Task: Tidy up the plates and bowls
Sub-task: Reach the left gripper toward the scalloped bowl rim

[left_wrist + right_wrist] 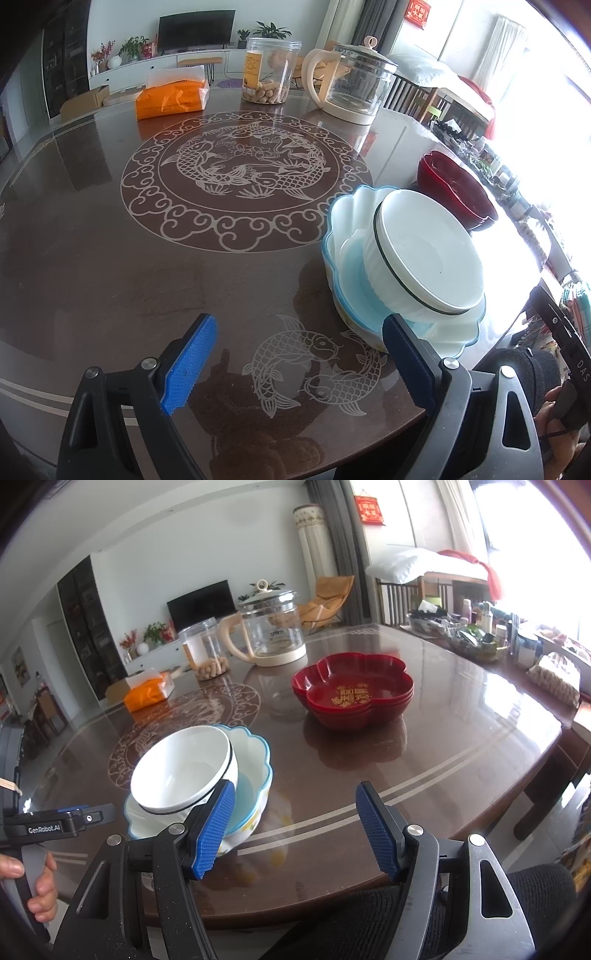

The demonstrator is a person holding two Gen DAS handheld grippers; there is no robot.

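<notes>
A white bowl with a dark rim (424,258) (181,768) sits tilted inside a light blue scalloped bowl (347,254) (255,771) near the table's front edge. A stack of red flower-shaped plates (458,192) (351,694) stands behind them. My left gripper (295,362) is open and empty, just left of the blue bowl, its right finger close to the rim. My right gripper (295,830) is open and empty, just right of the bowls. The left gripper's body also shows in the right wrist view (55,823).
A glass kettle (351,81) (269,627), a clear jar of snacks (269,70) (207,650) and an orange tissue pack (170,96) (147,690) stand at the table's far side. Cluttered bottles and baskets (480,635) line the far right edge.
</notes>
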